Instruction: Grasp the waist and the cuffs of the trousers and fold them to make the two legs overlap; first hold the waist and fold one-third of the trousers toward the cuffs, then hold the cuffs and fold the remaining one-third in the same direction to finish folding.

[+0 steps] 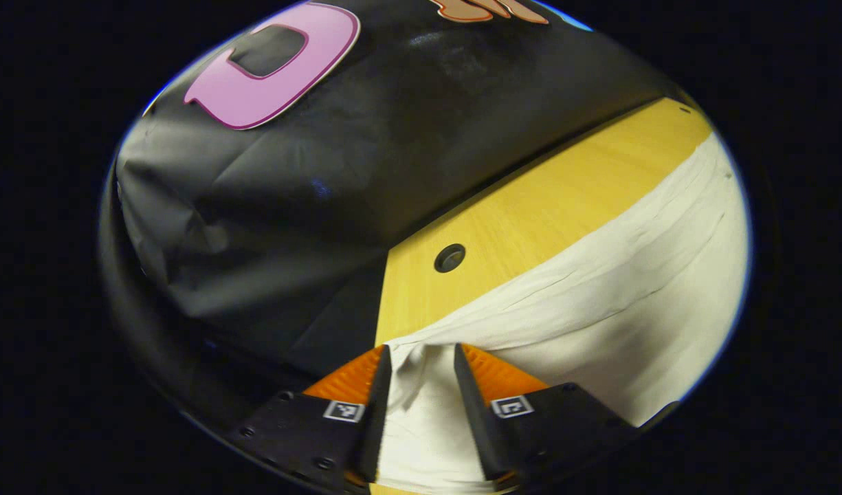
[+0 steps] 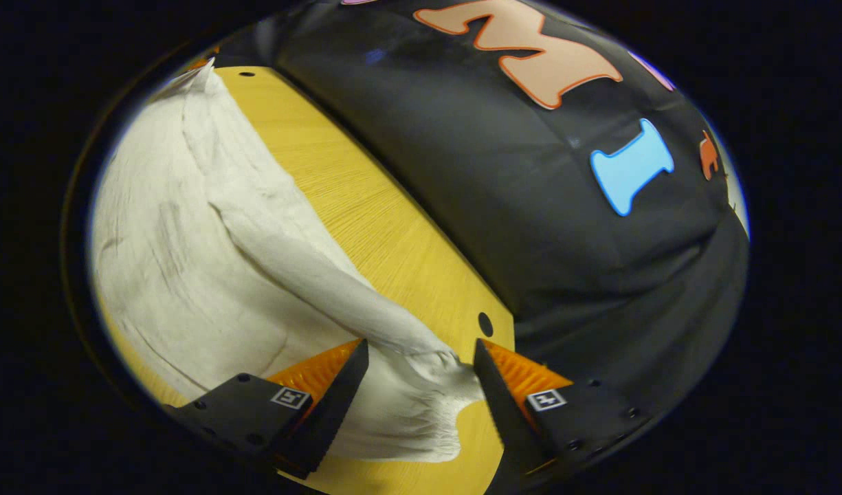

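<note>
White trousers (image 1: pixel 599 302) lie spread on a yellow wooden table (image 1: pixel 530 206). My left gripper (image 1: pixel 422 354) stands at one end of them. Cloth fills the whole gap between its fingers and bunches at the tips, and creases fan out from there. In the right gripper view the trousers (image 2: pixel 187 261) run from the far left down to my right gripper (image 2: pixel 421 347). A raised ridge of cloth (image 2: pixel 311 275) leads into its wide gap. Its fingers stand apart on either side of the cloth end, and bare table shows beside the right-hand finger (image 2: pixel 503 385).
The table's far edge (image 1: pixel 517 172) runs close along the black cloth wall (image 1: pixel 324 172). A round dark hole (image 1: pixel 449 258) sits in the tabletop near the trousers. Another small hole (image 2: pixel 484 324) lies by the table corner, just beyond my right gripper.
</note>
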`<state>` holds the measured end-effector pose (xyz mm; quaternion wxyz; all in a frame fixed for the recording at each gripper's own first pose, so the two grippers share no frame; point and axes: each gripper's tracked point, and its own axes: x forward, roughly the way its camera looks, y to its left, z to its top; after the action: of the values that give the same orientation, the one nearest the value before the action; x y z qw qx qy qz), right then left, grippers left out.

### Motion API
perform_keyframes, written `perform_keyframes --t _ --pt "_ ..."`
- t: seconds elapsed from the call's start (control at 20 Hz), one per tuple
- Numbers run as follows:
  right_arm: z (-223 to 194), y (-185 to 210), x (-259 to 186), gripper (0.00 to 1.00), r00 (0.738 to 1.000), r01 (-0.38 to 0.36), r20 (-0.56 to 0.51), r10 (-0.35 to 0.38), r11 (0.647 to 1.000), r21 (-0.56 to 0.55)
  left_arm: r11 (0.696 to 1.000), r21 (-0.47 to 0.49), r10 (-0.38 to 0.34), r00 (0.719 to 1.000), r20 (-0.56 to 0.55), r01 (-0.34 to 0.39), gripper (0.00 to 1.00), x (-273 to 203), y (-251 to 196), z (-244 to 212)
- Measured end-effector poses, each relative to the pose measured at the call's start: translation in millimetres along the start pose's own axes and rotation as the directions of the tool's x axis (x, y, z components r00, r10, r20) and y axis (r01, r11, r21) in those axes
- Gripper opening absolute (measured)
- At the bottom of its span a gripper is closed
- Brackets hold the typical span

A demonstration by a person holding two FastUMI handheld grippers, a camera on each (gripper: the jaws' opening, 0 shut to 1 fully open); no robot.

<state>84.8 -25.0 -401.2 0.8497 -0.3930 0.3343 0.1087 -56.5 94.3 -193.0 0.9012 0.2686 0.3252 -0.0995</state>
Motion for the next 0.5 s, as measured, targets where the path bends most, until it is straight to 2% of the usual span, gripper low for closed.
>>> perform_keyframes --t 0.15,0.2,0.3,0.45,0.5 --pt "4.7 -16.4 -20.0 0.98 0.999 0.011 0.033 -0.016 0.992 0.127 0.994 -0.112 -0.004 0.996 0.086 0.014 0.99 -32.9 -6.9 31.8" --pt "2.6 -21.8 -25.7 0.98 0.999 0.014 0.038 -0.021 0.985 0.173 0.987 -0.155 -0.01 0.992 0.126 0.03 0.96 -46.8 -11.7 45.2" --pt "-6.2 -34.6 -36.4 0.98 0.999 0.013 0.036 -0.024 0.96 0.28 0.975 -0.215 -0.022 0.981 0.192 0.063 0.95 -69.9 -12.6 72.9" --pt "-25.8 -43.9 -50.9 1.0 1.0 -0.003 0.014 -0.004 0.872 0.49 0.959 -0.26 -0.038 0.961 0.274 0.112 0.95 -104.7 -14.8 111.8" --pt "-33.3 -47.1 -52.6 0.97 1.0 -0.001 0.002 0.0 0.835 0.55 0.954 -0.27 -0.045 0.955 0.295 0.128 0.95 -116.7 -17.3 121.9"
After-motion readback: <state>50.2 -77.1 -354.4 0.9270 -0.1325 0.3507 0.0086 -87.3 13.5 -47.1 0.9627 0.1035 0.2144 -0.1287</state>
